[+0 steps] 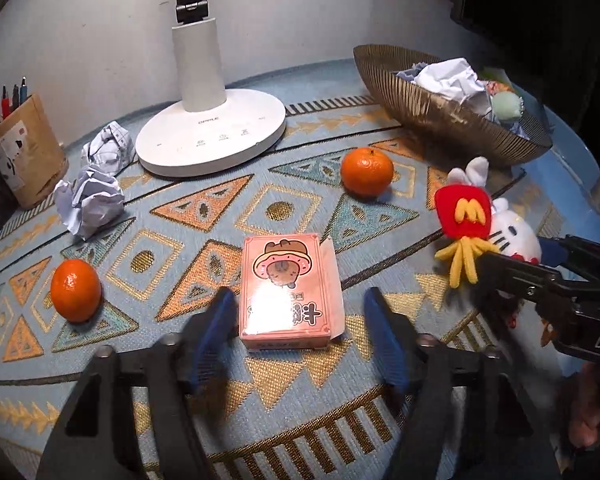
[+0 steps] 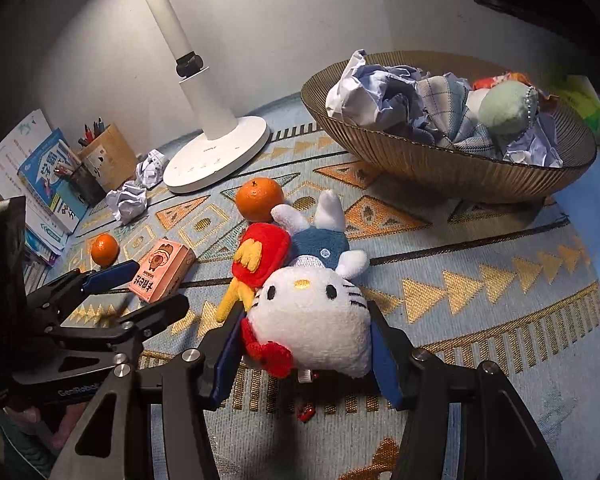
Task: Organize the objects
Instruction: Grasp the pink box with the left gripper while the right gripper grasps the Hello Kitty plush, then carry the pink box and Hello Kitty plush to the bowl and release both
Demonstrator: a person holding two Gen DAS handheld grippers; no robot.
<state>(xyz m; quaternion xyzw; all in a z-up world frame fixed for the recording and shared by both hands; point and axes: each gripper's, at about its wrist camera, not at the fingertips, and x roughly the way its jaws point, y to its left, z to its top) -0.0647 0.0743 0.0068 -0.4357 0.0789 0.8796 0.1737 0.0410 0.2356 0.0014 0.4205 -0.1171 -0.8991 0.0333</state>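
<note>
I have the left gripper [image 1: 300, 328] poised over the pink cardboard box printed with a cartoon doughnut animal [image 1: 290, 292], which lies flat near the middle of the blue and gold patterned tablecloth [image 1: 204, 220]. Its blue pads stand either side of the box's near end, each with a sliver of cloth showing between pad and cardboard, so the jaws are open around it, not pressing. The box's long axis runs straight away from the fingers, in line with the gripper, which means the pads face its two long sides; I judge that closing would take it across its narrow width with little turning needed. My right gripper [image 2: 306, 354] sits further toward the right edge of the table and is clamped on the white plush cat with a red bow and blue overalls [image 2: 314, 320], its pads pressing the head from both sides; a red felt fries pouch with yellow strips [image 2: 260, 260] hangs beside the toy. The ribbed gold bowl [image 2: 440, 168], already piled with crumpled paper and soft things, stands at the far right corner, nearer the right hand than the left. Two orange mandarins [image 1: 366, 171] and two crumpled paper balls [image 1: 90, 200] lie loose by the white lamp base [image 1: 212, 132].
</note>
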